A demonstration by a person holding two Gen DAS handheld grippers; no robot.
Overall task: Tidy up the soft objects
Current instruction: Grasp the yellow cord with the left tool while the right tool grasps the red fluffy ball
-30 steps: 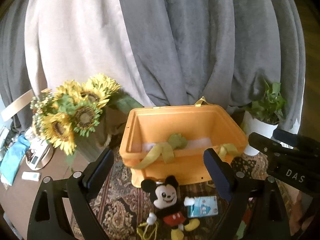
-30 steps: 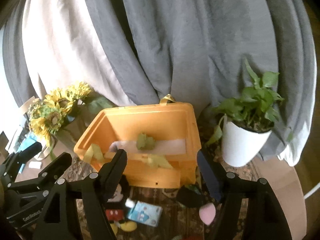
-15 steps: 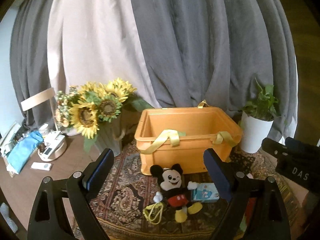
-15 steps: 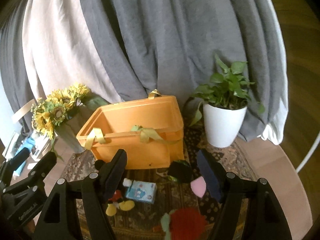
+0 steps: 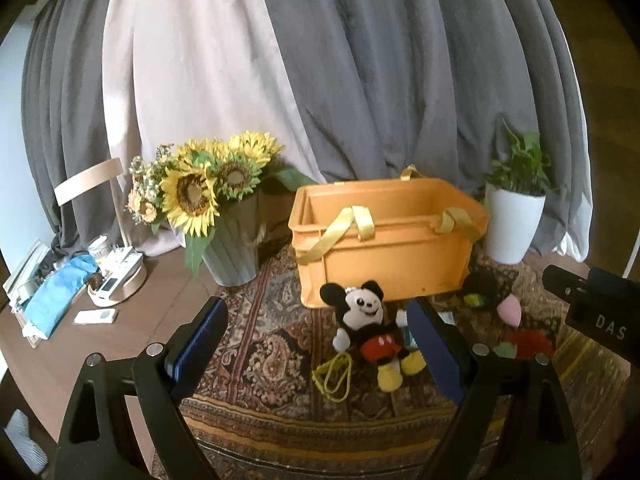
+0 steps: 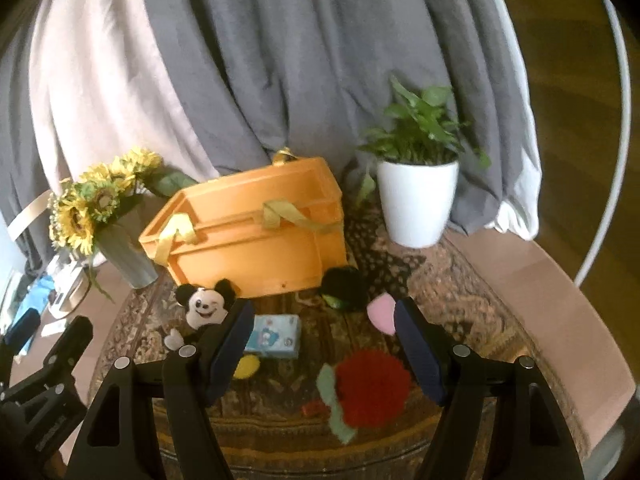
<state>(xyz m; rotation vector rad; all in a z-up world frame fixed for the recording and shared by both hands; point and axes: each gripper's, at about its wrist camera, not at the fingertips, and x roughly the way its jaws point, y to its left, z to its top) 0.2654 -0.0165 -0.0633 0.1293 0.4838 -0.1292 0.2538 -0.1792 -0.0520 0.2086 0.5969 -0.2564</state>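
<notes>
Mouse plush (image 5: 370,330) lies between wide, empty left tongs (image 5: 318,344); right tongs (image 6: 324,344) empty.

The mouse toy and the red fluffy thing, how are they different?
The mouse toy has a face, ears and limbs; the red fluffy thing is a round pom with a green stem. The mouse toy leans at the orange crate; the red fluffy thing lies nearer. Both rest on the rug, unheld.
</notes>
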